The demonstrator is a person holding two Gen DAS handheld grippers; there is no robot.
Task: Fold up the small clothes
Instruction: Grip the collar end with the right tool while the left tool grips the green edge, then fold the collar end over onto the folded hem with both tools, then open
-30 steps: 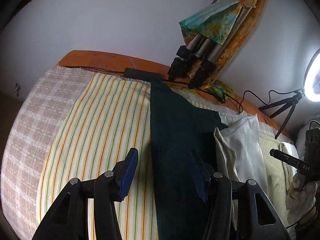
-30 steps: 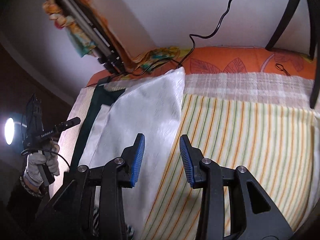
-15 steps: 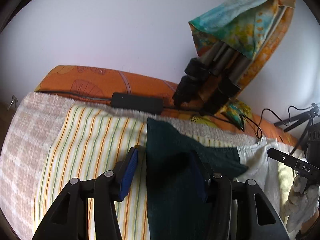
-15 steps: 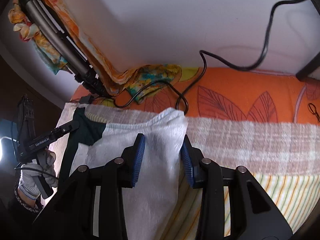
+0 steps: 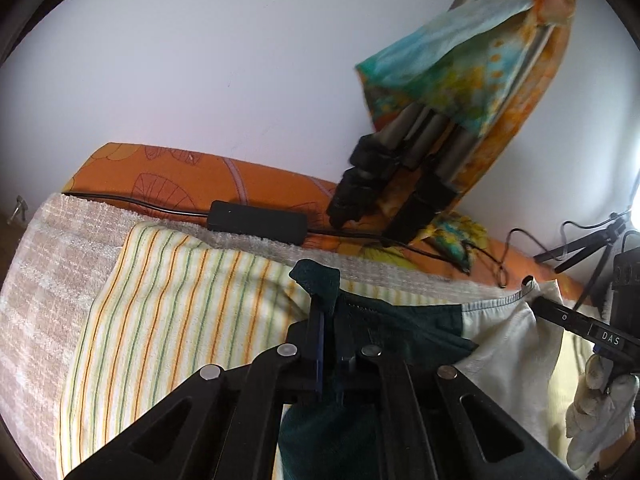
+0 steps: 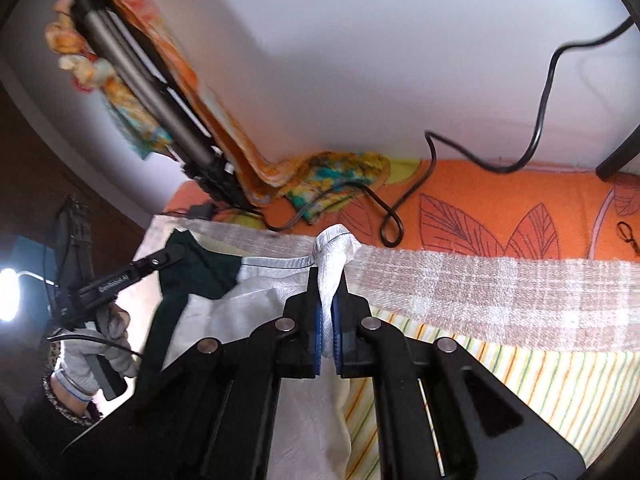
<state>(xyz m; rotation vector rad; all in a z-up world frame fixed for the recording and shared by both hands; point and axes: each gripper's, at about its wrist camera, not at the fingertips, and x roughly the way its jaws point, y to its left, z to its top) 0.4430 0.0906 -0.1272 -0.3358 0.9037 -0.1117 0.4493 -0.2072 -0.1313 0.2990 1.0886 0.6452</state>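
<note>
The small dark-green and white cloth garment (image 5: 404, 332) lies on the yellow striped towel (image 5: 168, 304) spread over the bed. My left gripper (image 5: 330, 320) has its fingers clamped on the green corner, my right gripper (image 6: 328, 304) pinches the white corner. Behind, a black power adapter (image 5: 256, 222) rests on the orange leaf-print sheet (image 6: 500, 208), near folded tripod legs (image 5: 404, 160).
</note>
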